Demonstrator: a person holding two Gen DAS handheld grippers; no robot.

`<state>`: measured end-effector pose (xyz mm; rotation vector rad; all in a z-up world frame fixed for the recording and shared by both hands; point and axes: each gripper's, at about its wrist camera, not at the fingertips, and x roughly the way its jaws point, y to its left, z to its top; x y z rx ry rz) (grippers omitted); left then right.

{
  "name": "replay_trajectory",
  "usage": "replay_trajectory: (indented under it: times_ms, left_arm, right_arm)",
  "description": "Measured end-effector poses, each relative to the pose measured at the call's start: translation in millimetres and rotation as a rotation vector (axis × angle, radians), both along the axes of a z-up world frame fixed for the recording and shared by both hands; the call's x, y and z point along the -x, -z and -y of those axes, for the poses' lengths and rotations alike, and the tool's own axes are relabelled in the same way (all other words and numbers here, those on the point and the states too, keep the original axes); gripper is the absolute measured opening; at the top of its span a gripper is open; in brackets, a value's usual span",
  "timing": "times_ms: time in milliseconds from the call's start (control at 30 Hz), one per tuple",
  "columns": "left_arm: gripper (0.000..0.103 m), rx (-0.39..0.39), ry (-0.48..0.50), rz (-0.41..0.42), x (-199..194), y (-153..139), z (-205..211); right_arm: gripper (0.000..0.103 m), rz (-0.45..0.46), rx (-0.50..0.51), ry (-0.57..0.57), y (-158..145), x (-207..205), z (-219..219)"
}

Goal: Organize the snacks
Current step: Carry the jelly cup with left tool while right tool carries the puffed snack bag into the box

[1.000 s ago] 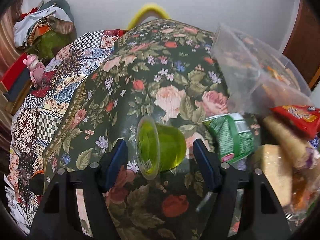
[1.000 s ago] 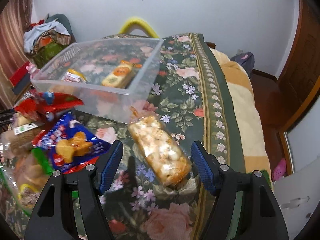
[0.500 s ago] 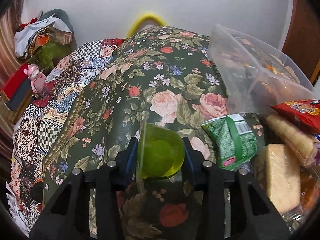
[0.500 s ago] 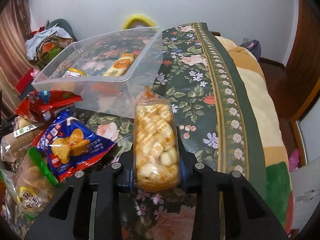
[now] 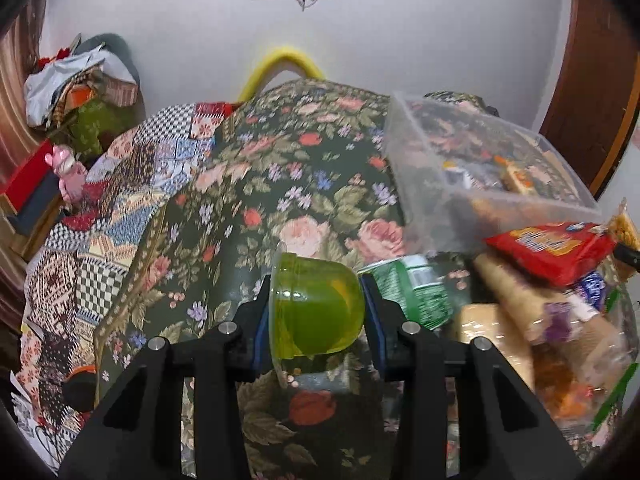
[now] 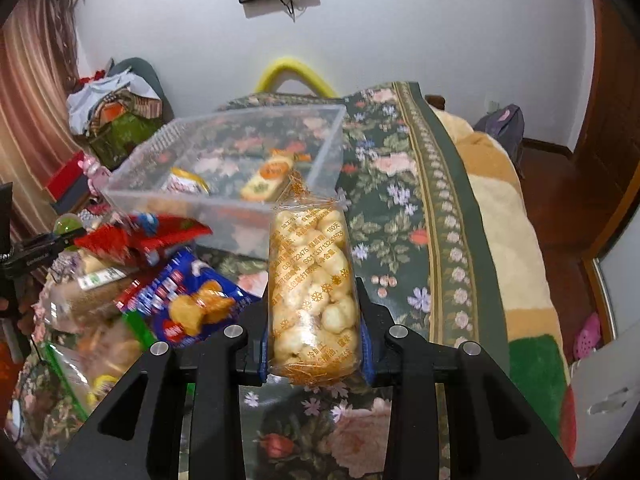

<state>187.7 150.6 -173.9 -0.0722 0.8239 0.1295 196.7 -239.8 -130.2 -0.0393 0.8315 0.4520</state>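
Observation:
My left gripper is shut on a green jelly cup and holds it above the floral bedspread. My right gripper is shut on a clear pack of puffed rice snack, lifted off the bed. A clear plastic bin stands ahead of the right gripper with two packets inside; it also shows at the right of the left wrist view. The left gripper with the jelly cup shows small at the far left of the right wrist view.
A heap of snack packs lies on the bed: a red pack, a green pack, wafer packs, a blue pack. A patchwork quilt covers the bed's left side. The floor drops off at the right.
Both grippers closed from open onto their items, the left on the jelly cup and the right on the puffed snack pack, and both lifted them off the bedspread.

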Motion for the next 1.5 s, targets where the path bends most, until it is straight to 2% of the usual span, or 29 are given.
replay_trajectory:
  times_ms: [400,700,933,1133,1500]
  left_arm:
    - [0.04,-0.025,0.072,0.118,1.5,-56.2,33.7]
    - [0.04,-0.005,0.14,0.176,-20.4,-81.4,63.5]
    - [0.04,0.039,0.189,0.174,-44.9,-75.9,91.2]
    - [0.04,0.051,0.209,0.148,-64.6,-63.1,108.3]
    - [0.04,0.058,0.198,0.082,-96.4,-41.1,113.9]
  right_arm:
    - [0.03,0.122,-0.019,-0.035,-45.5,-11.6,-15.9]
    - [0.03,0.166,-0.041,-0.065,-55.3,-23.6,-37.3]
    - [0.03,0.149,-0.068,-0.103,-48.2,-34.6,-63.4]
    - [0.03,0.119,-0.048,-0.131,-32.7,-48.3,-85.8]
    - [0.03,0.044,-0.026,-0.134,-9.3,-73.4,-104.8]
